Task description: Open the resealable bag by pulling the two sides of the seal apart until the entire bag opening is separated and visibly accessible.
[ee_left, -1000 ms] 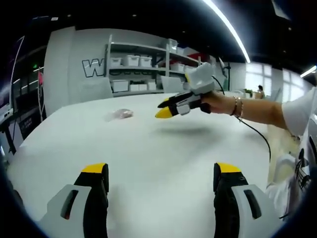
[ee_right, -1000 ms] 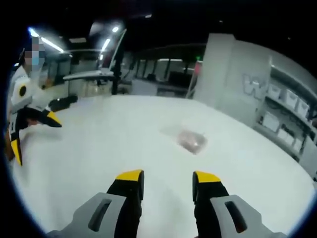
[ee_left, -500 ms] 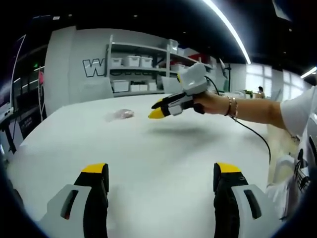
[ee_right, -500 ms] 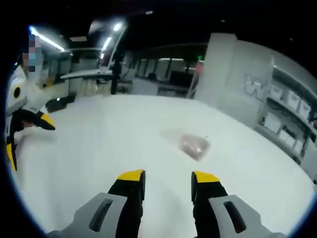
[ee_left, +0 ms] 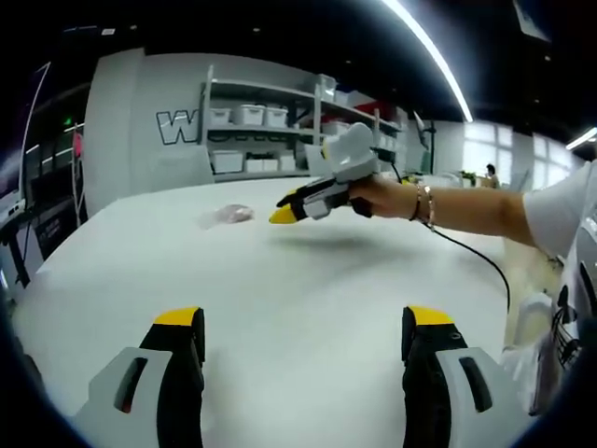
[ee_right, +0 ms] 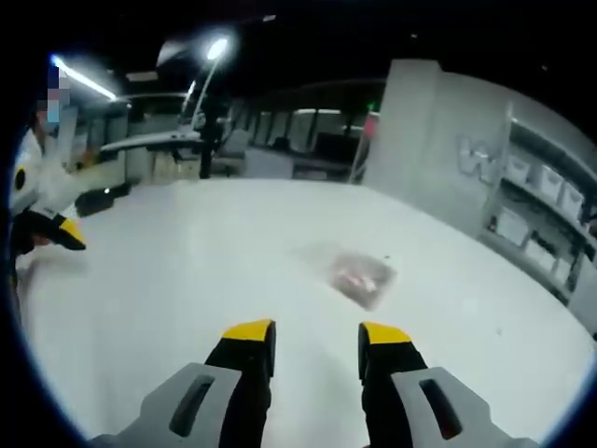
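Here, a small clear plastic resealable bag with pinkish contents lies flat on the broad white table, toward its far edge, where grey shelves of white bins stand behind it in the left gripper view. The right gripper, black with yellow tips, hangs above the table short of the bag, its jaws a narrow gap apart and empty. The left gripper waits near the near edge, jaws spread wide, holding nothing.
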Available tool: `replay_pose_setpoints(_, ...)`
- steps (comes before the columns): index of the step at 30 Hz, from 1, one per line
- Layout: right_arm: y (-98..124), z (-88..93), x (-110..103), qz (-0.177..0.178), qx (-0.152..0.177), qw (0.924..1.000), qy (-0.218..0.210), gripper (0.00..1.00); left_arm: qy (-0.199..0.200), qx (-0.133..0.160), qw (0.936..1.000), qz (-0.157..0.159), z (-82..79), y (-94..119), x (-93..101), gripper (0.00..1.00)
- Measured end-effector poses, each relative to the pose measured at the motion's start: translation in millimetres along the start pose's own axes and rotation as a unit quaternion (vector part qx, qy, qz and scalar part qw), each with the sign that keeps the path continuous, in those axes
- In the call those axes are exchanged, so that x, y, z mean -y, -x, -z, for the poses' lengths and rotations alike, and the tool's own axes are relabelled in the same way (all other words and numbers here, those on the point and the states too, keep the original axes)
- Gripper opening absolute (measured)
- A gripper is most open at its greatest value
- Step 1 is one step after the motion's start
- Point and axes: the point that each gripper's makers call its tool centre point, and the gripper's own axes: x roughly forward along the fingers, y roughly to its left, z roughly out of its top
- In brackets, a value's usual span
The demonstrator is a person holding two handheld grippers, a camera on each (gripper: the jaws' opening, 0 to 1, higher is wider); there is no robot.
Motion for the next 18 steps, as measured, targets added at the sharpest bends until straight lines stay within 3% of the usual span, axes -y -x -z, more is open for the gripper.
replay_pose_setpoints(18,-34.1,-13.5,1.3,-0.006,-0.002,0.9995,0.029,0.31,0.004,-0.004,1.0,-0.001,3.6,-0.7,-7.7,0.85)
